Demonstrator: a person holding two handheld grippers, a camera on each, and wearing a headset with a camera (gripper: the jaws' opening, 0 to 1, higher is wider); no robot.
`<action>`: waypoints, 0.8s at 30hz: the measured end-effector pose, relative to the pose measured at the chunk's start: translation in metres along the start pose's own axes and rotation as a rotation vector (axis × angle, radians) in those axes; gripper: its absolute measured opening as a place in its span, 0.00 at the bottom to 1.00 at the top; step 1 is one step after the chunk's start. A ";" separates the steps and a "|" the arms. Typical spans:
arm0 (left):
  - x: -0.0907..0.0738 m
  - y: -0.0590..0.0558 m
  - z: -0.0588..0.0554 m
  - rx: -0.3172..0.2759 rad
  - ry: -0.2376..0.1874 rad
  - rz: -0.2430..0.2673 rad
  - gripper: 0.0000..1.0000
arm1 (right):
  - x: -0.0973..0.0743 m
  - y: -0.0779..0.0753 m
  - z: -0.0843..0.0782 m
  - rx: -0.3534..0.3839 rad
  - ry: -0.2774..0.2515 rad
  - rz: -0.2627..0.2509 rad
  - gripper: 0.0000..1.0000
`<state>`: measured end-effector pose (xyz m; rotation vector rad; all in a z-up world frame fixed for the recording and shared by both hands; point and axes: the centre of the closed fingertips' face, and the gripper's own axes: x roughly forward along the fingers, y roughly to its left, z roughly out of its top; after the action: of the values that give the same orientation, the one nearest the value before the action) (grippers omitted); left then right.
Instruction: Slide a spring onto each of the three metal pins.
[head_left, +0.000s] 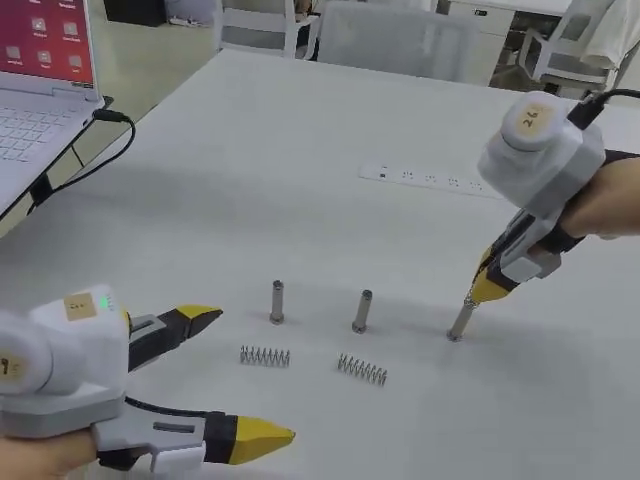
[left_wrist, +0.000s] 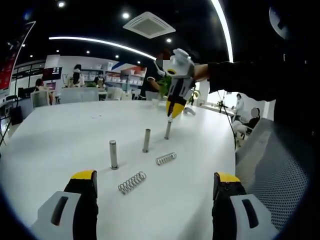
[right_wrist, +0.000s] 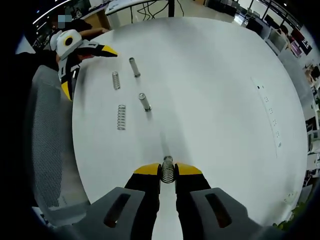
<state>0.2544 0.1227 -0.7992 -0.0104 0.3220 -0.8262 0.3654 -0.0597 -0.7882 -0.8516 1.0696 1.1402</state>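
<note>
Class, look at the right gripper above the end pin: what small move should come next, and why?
Probably ease the right gripper straight down: the spring pinched in its jaws sits at the top of the pin, so lowering should slide it on.

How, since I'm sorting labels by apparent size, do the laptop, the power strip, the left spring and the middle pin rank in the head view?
1. laptop, even cut off by the frame.
2. power strip.
3. left spring and middle pin: about alike, not ranked.
</note>
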 end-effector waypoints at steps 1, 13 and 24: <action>0.000 0.000 0.000 -0.001 -0.001 0.000 0.93 | 0.001 0.000 -0.001 0.001 0.004 0.000 0.09; 0.000 -0.001 0.000 -0.001 0.003 -0.003 0.92 | 0.017 0.001 -0.006 -0.003 0.029 0.001 0.09; -0.001 -0.002 -0.001 -0.001 0.007 -0.006 0.92 | 0.038 0.004 -0.012 0.007 0.054 0.006 0.09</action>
<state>0.2526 0.1222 -0.7998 -0.0095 0.3287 -0.8320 0.3610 -0.0593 -0.8284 -0.8784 1.1210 1.1235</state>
